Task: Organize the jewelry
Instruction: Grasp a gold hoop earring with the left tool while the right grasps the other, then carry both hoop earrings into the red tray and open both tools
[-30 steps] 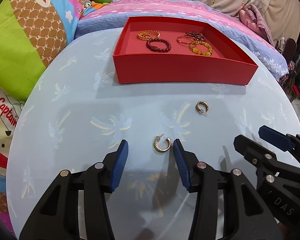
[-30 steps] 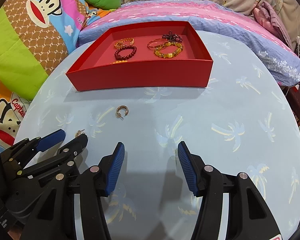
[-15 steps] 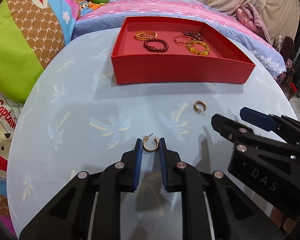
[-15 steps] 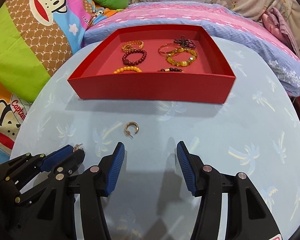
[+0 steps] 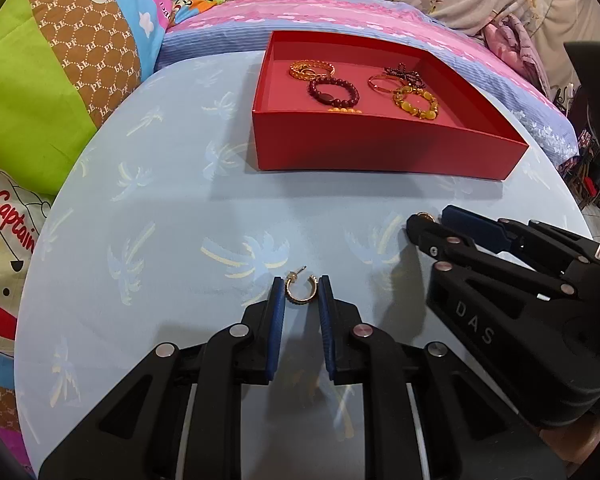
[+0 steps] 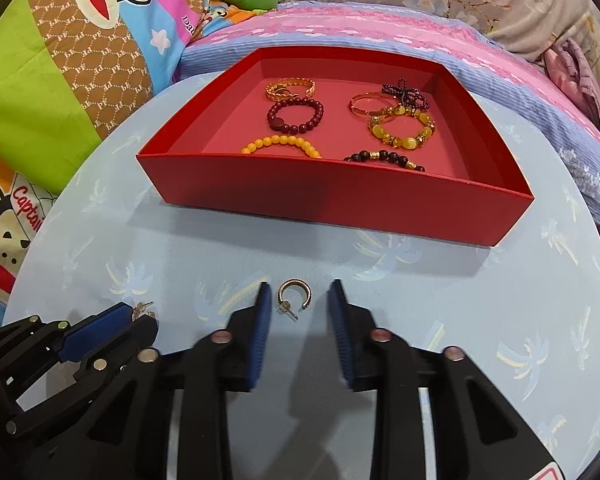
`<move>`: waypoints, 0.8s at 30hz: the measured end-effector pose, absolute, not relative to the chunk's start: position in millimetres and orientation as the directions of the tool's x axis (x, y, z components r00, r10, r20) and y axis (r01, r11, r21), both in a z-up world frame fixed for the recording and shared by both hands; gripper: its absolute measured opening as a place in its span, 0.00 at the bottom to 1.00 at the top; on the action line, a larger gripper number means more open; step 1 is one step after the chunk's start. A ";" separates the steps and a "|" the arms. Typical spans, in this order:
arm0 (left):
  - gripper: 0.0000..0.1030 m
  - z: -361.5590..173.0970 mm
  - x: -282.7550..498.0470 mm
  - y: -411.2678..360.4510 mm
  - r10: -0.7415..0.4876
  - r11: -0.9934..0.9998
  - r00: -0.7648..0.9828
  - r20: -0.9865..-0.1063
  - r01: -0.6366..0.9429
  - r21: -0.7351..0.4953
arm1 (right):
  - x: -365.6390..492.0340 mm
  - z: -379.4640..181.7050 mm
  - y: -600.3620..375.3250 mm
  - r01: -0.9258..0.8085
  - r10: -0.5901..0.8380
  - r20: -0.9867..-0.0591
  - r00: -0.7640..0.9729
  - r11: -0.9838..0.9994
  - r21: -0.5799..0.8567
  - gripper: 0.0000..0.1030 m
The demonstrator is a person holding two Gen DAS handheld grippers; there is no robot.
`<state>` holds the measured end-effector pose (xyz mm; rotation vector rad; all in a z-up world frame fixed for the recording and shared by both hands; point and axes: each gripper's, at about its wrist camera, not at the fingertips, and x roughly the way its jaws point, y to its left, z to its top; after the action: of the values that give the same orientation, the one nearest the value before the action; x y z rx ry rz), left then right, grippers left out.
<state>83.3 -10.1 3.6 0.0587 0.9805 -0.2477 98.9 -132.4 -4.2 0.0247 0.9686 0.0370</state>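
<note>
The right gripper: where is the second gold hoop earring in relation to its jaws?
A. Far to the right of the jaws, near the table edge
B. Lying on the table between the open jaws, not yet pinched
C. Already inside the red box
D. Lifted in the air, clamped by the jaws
B: in the right wrist view the hoop earring lies flat on the blue table between the jaws of the right gripper, with clear gaps on both sides.

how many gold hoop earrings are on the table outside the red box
2. One earring sits pinched between the left gripper fingers; the other earring lies between the open right gripper fingers. None seem hidden.
</note>
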 end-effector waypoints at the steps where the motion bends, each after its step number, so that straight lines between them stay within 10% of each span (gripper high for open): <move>1: 0.16 3.7 83.6 -10.3 -0.181 0.970 0.530 -0.828 0.233 -0.063 | 98.7 -4.1 -132.6 -0.022 0.042 -0.823 0.566 0.999 0.036 0.17; 24: 0.16 26.1 80.4 -30.9 -0.221 0.957 0.542 -0.811 0.280 -0.074 | 55.8 23.3 -155.7 0.028 0.062 -0.804 0.591 0.995 0.096 0.16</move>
<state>80.4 -30.9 26.1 0.0674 0.9530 -0.2974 55.8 -155.7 23.3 0.1023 0.9385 0.0198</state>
